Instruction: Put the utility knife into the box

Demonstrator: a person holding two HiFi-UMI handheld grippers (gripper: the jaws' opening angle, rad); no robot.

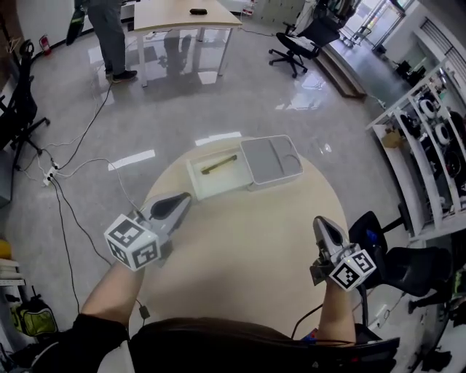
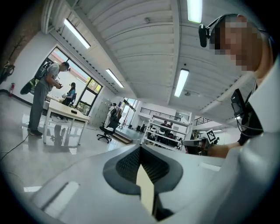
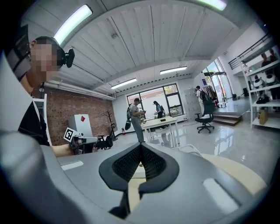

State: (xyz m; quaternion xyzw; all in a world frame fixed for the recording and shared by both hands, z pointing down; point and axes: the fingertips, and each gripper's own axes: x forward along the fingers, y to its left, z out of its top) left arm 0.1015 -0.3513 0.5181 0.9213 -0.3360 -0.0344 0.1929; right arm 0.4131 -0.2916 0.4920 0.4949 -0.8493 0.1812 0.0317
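The utility knife (image 1: 218, 165), dark and slim, lies inside the open white box (image 1: 195, 177) at the far side of the round table (image 1: 247, 255). A grey lid (image 1: 271, 162) rests against the box's right side. My left gripper (image 1: 186, 198) hovers over the table's left part, a short way before the box, its jaws shut with nothing between them. My right gripper (image 1: 322, 221) is held near the table's right edge, also shut and empty. The left gripper view (image 2: 140, 148) and the right gripper view (image 3: 141, 146) each look out across the room, with the pads closed together.
A person (image 1: 109, 36) stands by a desk (image 1: 182, 14) at the far end. Cables (image 1: 73, 175) trail over the floor at left. Office chairs (image 1: 302, 44) and shelving (image 1: 429, 138) stand at right; a black chair (image 1: 408, 262) sits close to the table's right edge.
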